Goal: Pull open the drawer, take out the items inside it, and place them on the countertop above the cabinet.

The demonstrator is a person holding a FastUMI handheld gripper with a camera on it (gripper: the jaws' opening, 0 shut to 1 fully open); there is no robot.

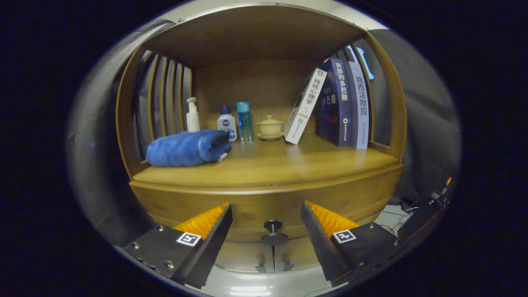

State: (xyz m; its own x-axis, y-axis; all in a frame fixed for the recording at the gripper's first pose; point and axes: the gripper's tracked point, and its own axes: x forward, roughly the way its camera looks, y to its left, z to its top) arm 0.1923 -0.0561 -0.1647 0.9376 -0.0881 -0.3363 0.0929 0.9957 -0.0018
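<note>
1. Drawer point(264, 206) first: it sits shut in the front of the wooden cabinet point(387, 123), right under the desk point(288, 165), so I judge nothing of the task is done. The pull, the taking out and the placing are all left, and I cannot see what lies inside.
2. On the desk, at its left end, lies a rolled blue towel point(187, 148); at the right, three books point(342, 107) stand, the nearest one leaning. Their spines carry Chinese titles, which I leave unread.
3. Between towel and books stand a white pump bottle point(192, 115), a small white bottle point(227, 123) with a blue cap and a round blue logo too small for me to read surely, a clear blue bottle point(244, 119), and a lidded cup point(270, 127) on a saucer.
4. My gripper point(267, 222) is spread wide and holds nothing; the fingers point(206, 222) flank the dark drawer knob point(273, 231), which sits between them, untouched.
</note>
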